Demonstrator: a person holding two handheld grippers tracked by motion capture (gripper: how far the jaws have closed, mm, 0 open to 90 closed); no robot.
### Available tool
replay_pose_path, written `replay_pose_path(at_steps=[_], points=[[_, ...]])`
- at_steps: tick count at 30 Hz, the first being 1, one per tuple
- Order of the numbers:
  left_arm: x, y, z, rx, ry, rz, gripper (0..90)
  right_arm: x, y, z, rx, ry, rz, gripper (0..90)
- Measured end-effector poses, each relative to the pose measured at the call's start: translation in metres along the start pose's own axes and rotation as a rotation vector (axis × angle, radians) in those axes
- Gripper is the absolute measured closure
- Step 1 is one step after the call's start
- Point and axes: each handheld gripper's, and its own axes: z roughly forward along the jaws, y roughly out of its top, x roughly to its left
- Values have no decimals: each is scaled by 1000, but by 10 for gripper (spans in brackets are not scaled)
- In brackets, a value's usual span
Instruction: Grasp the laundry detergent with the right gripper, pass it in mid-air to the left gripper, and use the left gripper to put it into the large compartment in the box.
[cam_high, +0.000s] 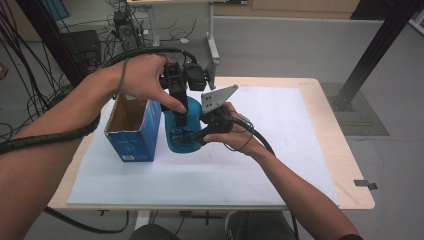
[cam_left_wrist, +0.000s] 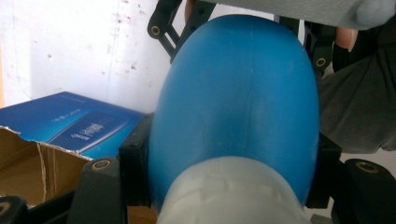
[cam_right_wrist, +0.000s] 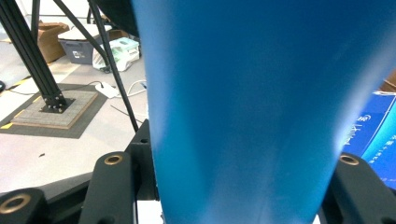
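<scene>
A blue bottle (cam_high: 172, 145) stands upright on the white sheet (cam_high: 280, 130), close to an open blue carton (cam_high: 132, 135). My left gripper (cam_high: 182, 117) comes down from above and is shut on the bottle's top. In the left gripper view the white cap (cam_left_wrist: 229, 196) sits between the black jaws of that gripper (cam_left_wrist: 229, 172), with the blue body (cam_left_wrist: 238, 93) beyond. My right gripper (cam_high: 192, 136) reaches in from the right and is shut on the bottle's body. The right gripper view has the bottle (cam_right_wrist: 261, 102) pressed between the jaws of the right gripper (cam_right_wrist: 238, 186).
The carton (cam_left_wrist: 79, 126) is torn open at the top, with brown cardboard inside, and stands just left of the bottle. The wooden table (cam_high: 350, 165) reaches beyond the sheet on the right. A black frame post (cam_high: 375, 50) and floor cables lie beyond the table.
</scene>
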Motion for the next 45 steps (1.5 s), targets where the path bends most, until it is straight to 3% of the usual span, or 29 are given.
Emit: replay_pose_path(at_steps=[7,11,45], points=[[1,0,1,5,-2,4,368,0,-1,1,5,1,0,436],[0,-1,1,-22,12,4,369,-1,-1,0,4,-6,-1,434],[2,0,3,4,-14,-5,373,-3,-3,1,11,12,1,422]])
